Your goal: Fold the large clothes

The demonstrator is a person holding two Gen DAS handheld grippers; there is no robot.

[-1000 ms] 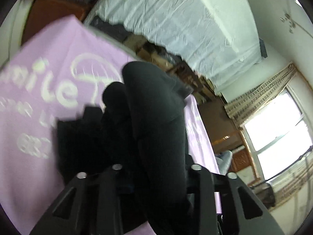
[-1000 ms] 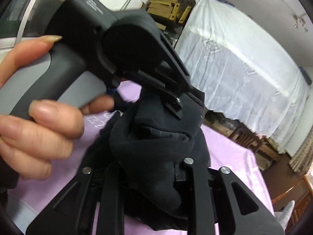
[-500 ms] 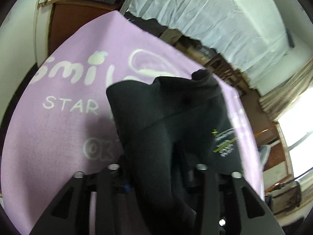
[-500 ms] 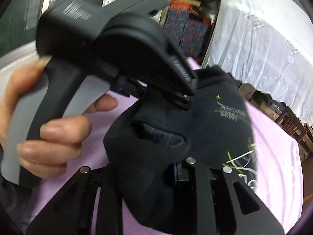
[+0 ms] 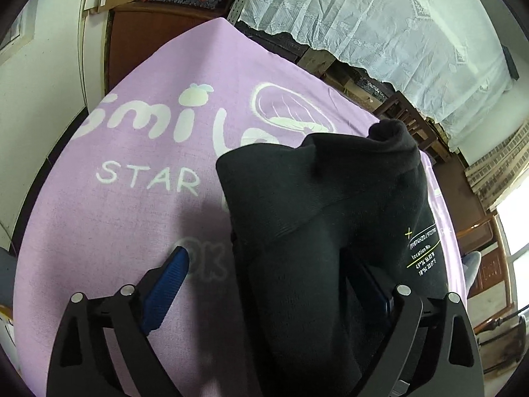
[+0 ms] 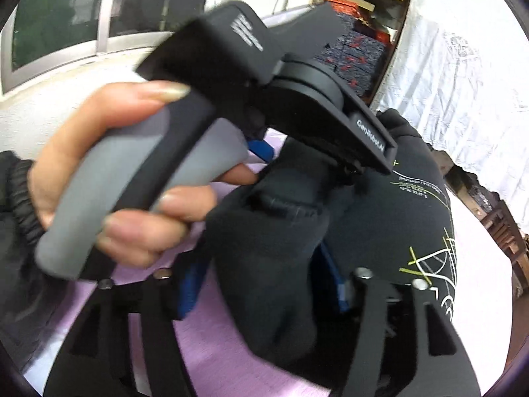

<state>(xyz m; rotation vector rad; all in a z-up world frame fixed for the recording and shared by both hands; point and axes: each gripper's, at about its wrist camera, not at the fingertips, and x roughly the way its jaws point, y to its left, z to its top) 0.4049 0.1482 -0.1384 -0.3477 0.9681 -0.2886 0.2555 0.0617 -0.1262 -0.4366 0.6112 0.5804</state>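
A black garment [image 5: 317, 218] with small yellow-white print lies bunched on the lilac cloth [image 5: 139, 152] printed "smile STAR". My left gripper [image 5: 264, 284] stands wide open; its left blue pad [image 5: 165, 284] is bare and the fabric drapes over the right pad. In the right wrist view the same garment [image 6: 277, 251] fills the gap of my right gripper [image 6: 264, 284], whose blue pads [image 6: 191, 287] stand apart, open. The left gripper's body and the hand holding it [image 6: 132, 178] sit just in front of the right one.
A white lace curtain [image 5: 380, 33] hangs behind the table over dark wooden furniture [image 5: 396, 115]. A brown cabinet [image 5: 132, 43] with stacked boxes stands at the back left. A bright window [image 5: 515, 241] is at the right. A dark window [image 6: 66, 10] shows in the right wrist view.
Both grippers have opened and let go of the black garment, which now rests on the lilac cloth. The left gripper tipped down toward the table.
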